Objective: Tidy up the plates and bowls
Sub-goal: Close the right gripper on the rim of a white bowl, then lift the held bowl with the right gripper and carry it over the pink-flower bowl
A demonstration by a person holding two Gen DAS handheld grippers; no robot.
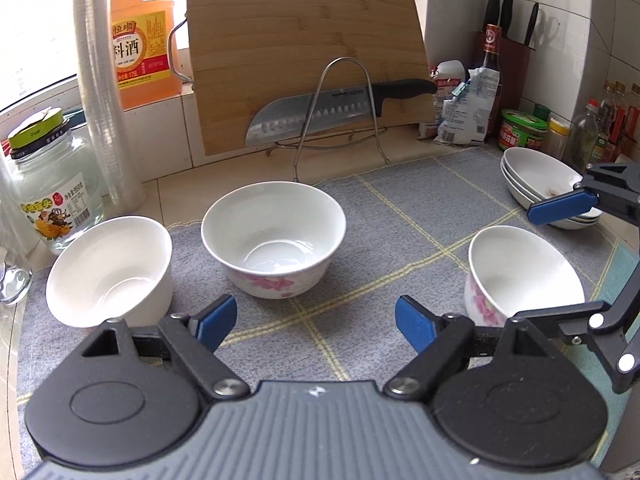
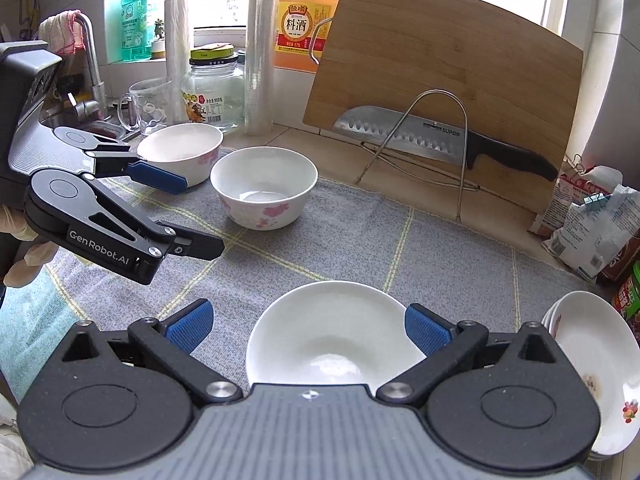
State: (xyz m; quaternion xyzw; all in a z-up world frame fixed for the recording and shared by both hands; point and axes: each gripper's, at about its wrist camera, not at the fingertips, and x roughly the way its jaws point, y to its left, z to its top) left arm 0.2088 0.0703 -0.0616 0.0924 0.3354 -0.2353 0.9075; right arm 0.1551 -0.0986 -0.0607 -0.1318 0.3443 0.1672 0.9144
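Note:
Three white bowls with pink flowers stand on a grey checked cloth (image 1: pixel 400 216). The left bowl (image 1: pixel 108 272) (image 2: pixel 180 152) is tilted, the middle bowl (image 1: pixel 274 236) (image 2: pixel 264 188) is upright, and the right bowl (image 1: pixel 520 276) (image 2: pixel 336 340) is the nearest to my right gripper. Stacked white plates (image 1: pixel 548 184) (image 2: pixel 592 368) lie at the far right. My left gripper (image 1: pixel 316 326) (image 2: pixel 202 216) is open and holds nothing, a little short of the middle bowl. My right gripper (image 2: pixel 308 328) (image 1: pixel 524 264) is open around the right bowl, its left pad clear of the rim.
A bamboo cutting board (image 1: pixel 304 52) and a large knife (image 1: pixel 320 114) lean in a wire rack behind the cloth. A glass jar (image 1: pixel 52 184), stacked plastic cups (image 1: pixel 100 92) and an orange jug (image 1: pixel 142 40) stand left. Bags, bottles and a knife block (image 1: pixel 504 52) crowd the right. A tap (image 2: pixel 90 64) stands over a sink beyond the left bowl.

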